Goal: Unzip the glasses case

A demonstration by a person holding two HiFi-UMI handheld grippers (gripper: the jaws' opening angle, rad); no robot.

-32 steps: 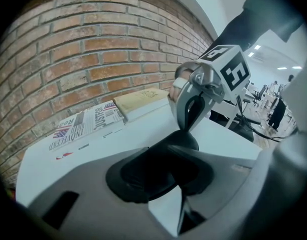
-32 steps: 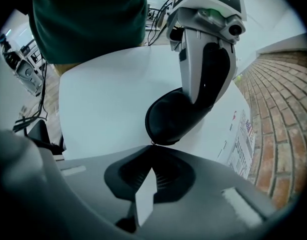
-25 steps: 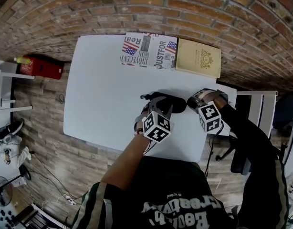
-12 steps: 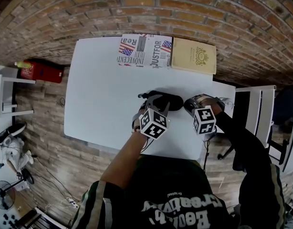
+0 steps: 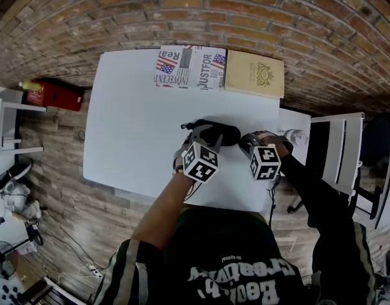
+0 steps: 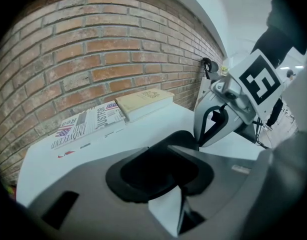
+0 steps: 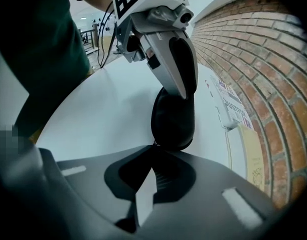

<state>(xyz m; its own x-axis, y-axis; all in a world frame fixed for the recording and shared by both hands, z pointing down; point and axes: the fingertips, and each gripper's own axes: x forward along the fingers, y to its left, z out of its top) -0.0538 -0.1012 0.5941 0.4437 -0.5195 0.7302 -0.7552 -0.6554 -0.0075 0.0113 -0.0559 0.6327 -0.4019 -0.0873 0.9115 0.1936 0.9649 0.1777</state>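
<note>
A black glasses case (image 5: 224,132) lies on the white table (image 5: 138,119), a little right of its middle. My left gripper (image 5: 204,136) straddles the case's left half, jaws wide and closed on the case (image 6: 158,173). My right gripper (image 5: 246,142) sits at the case's right end. In the right gripper view its jaws (image 7: 154,146) are shut, and the tips meet at the near end of the case (image 7: 172,119), on the small zipper pull there. The left gripper's grey finger (image 7: 177,69) presses on the far part of the case.
A magazine (image 5: 188,67) and a tan book (image 5: 254,74) lie along the table's far edge by the brick wall. A small white side table with a bottle (image 5: 294,135) stands right of the table. A red object (image 5: 52,94) sits on the floor to the left.
The right gripper has rolled about its own axis at the case's right end and edged slightly closer to the case. The left gripper and the case have kept still.
</note>
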